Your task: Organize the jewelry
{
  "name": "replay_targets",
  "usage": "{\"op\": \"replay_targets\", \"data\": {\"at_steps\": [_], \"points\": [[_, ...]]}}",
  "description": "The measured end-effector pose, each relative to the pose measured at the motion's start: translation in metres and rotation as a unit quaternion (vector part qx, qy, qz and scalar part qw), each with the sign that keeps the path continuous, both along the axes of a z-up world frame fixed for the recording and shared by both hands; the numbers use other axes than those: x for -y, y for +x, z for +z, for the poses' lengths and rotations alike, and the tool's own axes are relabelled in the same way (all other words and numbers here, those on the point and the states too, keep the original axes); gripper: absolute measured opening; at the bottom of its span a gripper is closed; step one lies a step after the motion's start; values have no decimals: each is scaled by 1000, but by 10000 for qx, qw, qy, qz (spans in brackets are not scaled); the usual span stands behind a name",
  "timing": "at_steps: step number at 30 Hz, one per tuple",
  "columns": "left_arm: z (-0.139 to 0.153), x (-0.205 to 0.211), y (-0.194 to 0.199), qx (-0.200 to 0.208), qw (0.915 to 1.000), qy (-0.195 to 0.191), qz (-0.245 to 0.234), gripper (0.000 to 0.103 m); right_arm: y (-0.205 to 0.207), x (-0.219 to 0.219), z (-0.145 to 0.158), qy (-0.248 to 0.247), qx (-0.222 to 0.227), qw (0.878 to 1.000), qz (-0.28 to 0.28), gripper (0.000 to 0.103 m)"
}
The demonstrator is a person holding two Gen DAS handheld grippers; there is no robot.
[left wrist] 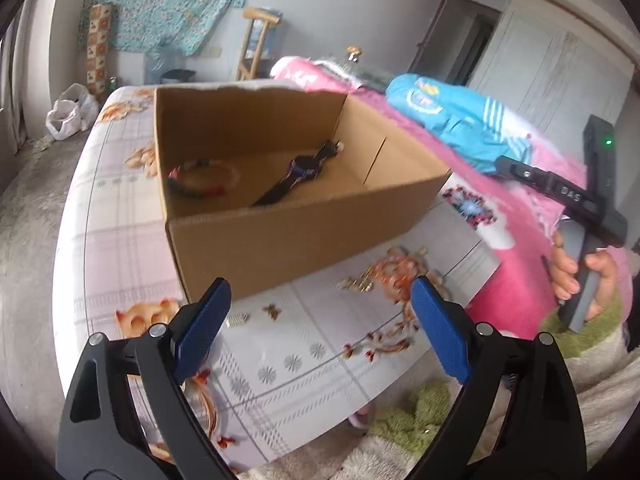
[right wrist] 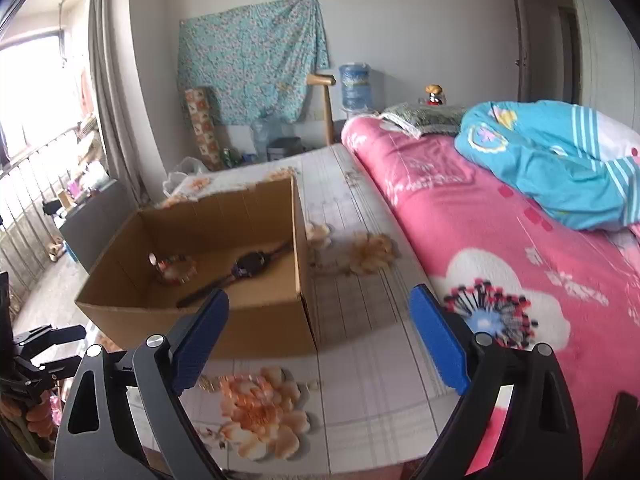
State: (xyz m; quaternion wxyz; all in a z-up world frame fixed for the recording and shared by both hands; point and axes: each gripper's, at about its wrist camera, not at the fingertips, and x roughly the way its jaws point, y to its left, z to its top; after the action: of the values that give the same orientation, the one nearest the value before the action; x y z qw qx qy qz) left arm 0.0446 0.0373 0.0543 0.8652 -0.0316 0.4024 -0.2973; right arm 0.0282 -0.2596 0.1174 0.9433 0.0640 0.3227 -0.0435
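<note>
Bedroom w/ grey walls, a teal floral cloth (right wrist: 256,60) pinned up at the back. I'm over a bed (right wrist: 360,216) with a pale sheet printed w/ peach flowers; a pink blanket (right wrist: 500,240) covers its right part and a blue jacket (right wrist: 560,168) is bundled on top of that.

An open cardboard box (left wrist: 304,236) sits on the sheet. Inside it: a dark watch (left wrist: 300,172) lying flat on the bottom, strap stretched out, and a beaded bracelet (left wrist: 204,180) just beside it toward the left wall. The two look close, can't tell if touching.

On the sheet in front of the box, outside it, small gold pieces (left wrist: 360,282) lie near a flower print, plus a few tiny bits (left wrist: 272,312) nearer my left gripper (left wrist: 320,320). Blur makes it hard to say what each one is.

My left gripper's blue pads (left wrist: 204,328) stand wide apart, nothing between them. My right gripper (right wrist: 320,332) is the same: spread wide, empty, box ahead-left of it. In the left view my right hand (left wrist: 580,280) is at the far right edge, wrapped round the grey handle over the pink blanket.
</note>
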Motion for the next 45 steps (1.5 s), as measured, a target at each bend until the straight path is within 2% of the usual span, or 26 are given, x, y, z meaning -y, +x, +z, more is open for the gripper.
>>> {"op": "replay_targets", "data": {"at_steps": [5,7,9,13,16,18,20,22,28,41,45], "points": [[-47,12,-1,-372,9959,746,353,88,-10,-15,-66,102,-922,9955,-167,90],[-58,16,2,-462,9939,929,368,88,-7,-21,-85,76,-1215,9925,-138,90],[-66,16,5,-550,9919,1064,418,88,-3,-26,-96,-3,-1359,9906,-132,90],[-69,24,6,-361,9885,1411,402,88,4,-27,-110,-130,-1553,9876,-185,90],[-73,31,2,-219,9829,1773,449,96,6,-27,-119,-169,-1691,9853,-194,90],[-74,30,1,-185,9834,1725,523,96,6,-28,-123,-248,-1751,9841,-171,91],[-74,30,0,-179,9832,1736,532,96,5,-32,-125,-436,-1751,9835,-107,97],[-74,30,1,-205,9828,1756,525,96,5,-36,-127,-615,-1774,9822,-46,97],[-73,37,3,-242,9820,1788,561,96,1,-32,-129,-358,-1721,9844,-101,97],[-74,35,1,-166,9828,1746,581,96,-1,-31,-125,-506,-1588,9860,-1,97],[-71,29,-6,143,9813,1791,692,95,-4,-34,-111,-528,-1367,9892,-65,97]]}}
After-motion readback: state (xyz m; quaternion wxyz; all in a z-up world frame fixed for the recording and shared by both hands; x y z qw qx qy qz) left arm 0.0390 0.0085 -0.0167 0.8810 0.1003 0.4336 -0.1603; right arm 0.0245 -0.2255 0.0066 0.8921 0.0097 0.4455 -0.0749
